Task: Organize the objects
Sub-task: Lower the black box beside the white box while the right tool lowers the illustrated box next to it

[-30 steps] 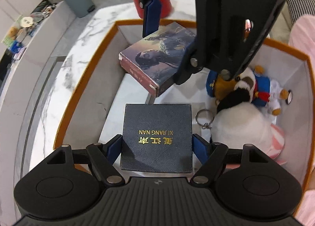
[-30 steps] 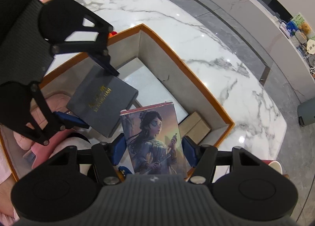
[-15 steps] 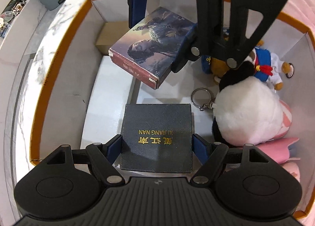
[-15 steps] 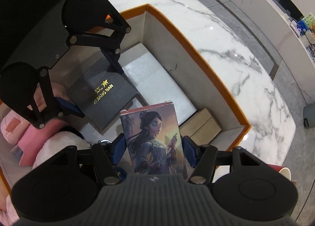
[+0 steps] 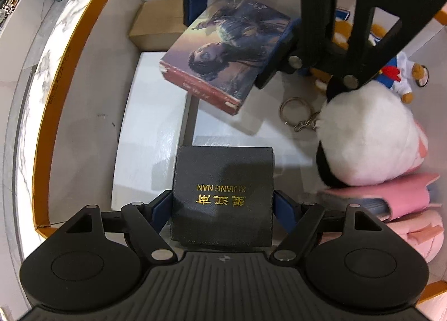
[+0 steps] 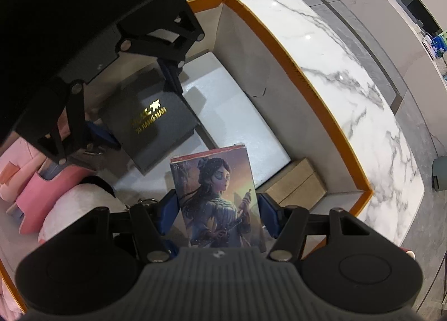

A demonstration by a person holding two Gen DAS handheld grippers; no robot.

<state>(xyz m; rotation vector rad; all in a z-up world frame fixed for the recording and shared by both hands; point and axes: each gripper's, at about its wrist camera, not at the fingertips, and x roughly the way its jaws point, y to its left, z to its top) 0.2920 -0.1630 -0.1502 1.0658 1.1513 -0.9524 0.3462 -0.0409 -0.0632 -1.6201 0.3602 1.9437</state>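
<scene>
My left gripper (image 5: 222, 206) is shut on a black box with gold lettering (image 5: 223, 195), held low inside an orange-rimmed storage box (image 5: 53, 75). Above it in the same view, my right gripper (image 5: 240, 27) is shut on an illustrated box showing a painted figure (image 5: 226, 50), tilted over the white floor of the storage box. In the right wrist view the illustrated box (image 6: 220, 201) sits between the blue pads of the right gripper (image 6: 219, 212), and the black box (image 6: 152, 122) hangs in the left gripper (image 6: 134, 108) up and to the left.
Inside the storage box lie a white foam slab (image 5: 151, 131), a brown cardboard box (image 5: 159, 23), a white-and-black plush (image 5: 366, 139) with a key ring (image 5: 292, 111), a small sailor plush (image 5: 399, 75) and pink items (image 5: 391, 198). Marble tabletop (image 6: 349, 69) surrounds the box.
Both grippers have sunk deeper into the storage box with their boxes still held. The storage box's walls now fill more of both views.
</scene>
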